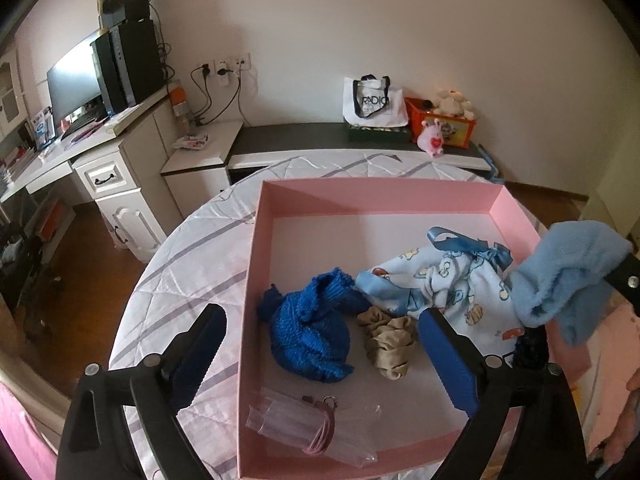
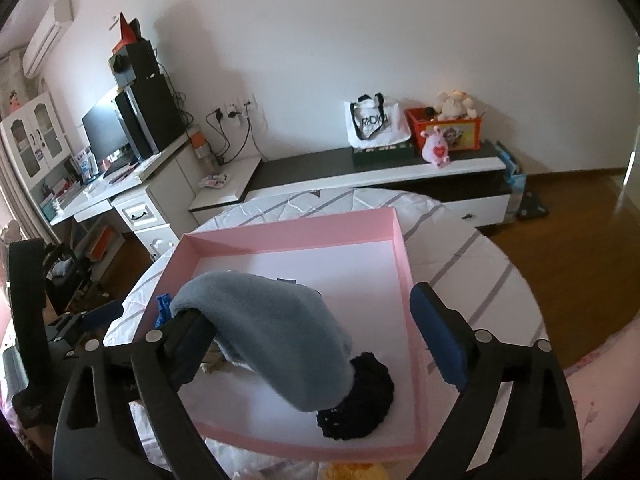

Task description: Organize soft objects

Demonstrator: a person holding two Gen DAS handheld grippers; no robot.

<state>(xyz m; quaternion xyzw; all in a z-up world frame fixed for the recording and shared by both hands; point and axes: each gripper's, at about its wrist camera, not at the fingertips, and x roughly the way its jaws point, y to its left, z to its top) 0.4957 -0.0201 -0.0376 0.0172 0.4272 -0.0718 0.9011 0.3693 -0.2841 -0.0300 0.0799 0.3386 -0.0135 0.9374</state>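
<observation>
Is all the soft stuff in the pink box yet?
Almost. Already inside the pink box: a blue knit piece, a tan scrunchie, printed baby cloth and something black. The light blue fleece hangs on the open right gripper above the box, not yet dropped.

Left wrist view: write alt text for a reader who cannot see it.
A pink box on a quilted table holds a blue knit item, a beige scrunchie and printed baby cloth. The open left gripper hovers above; a light blue sock hangs at right.
</observation>
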